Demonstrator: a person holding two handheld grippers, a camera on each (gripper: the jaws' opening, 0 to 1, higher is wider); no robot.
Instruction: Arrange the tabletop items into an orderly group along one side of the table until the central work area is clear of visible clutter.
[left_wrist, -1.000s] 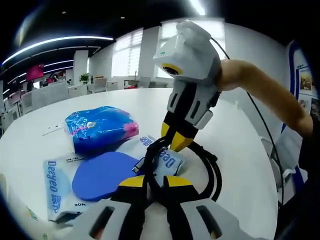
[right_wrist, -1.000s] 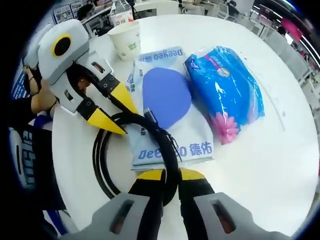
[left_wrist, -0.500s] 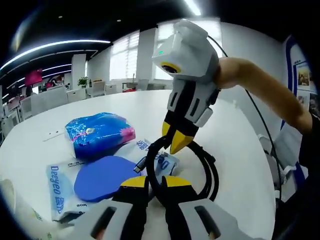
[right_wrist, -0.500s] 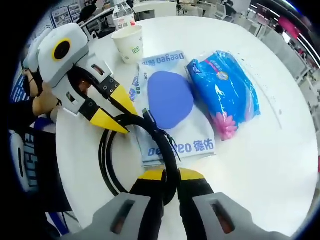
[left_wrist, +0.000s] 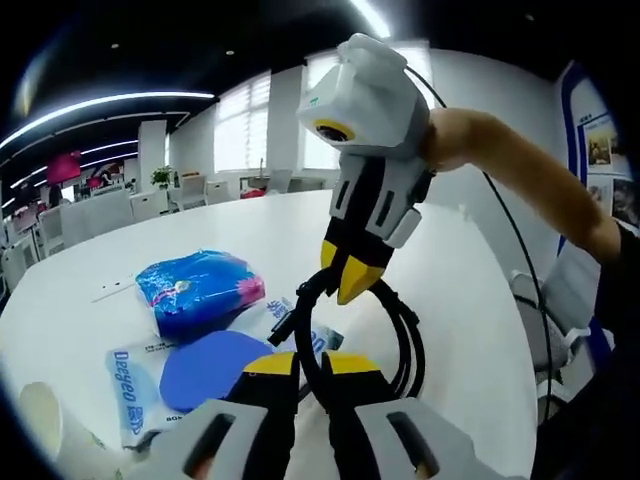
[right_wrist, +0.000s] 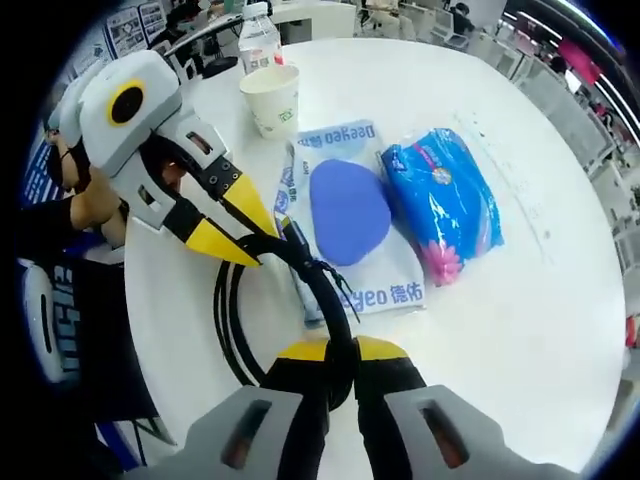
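Both grippers hold the coiled black cable (right_wrist: 262, 318) clear of the white table (right_wrist: 520, 330), mid-transfer.

The step in hand appears to be relocation of the cable toward a table edge. The left gripper (left_wrist: 311, 362) has its jaws closed to a narrow gap on one strand of the coil; the right gripper (right_wrist: 328, 352) is likewise nearly closed on another part of the loop. The remaining loops hang between and below the two. On the table beyond the cable lie the Deeyeo pack (right_wrist: 345, 215) bearing a blue oval, and the blue wrapped bundle (right_wrist: 445, 200) just to its right. A paper cup (right_wrist: 271, 99) and a water bottle (right_wrist: 258, 34) stand at the far side. The next move likely calls for both grippers to travel together and lower the coil beside that group, keeping the loops gathered.
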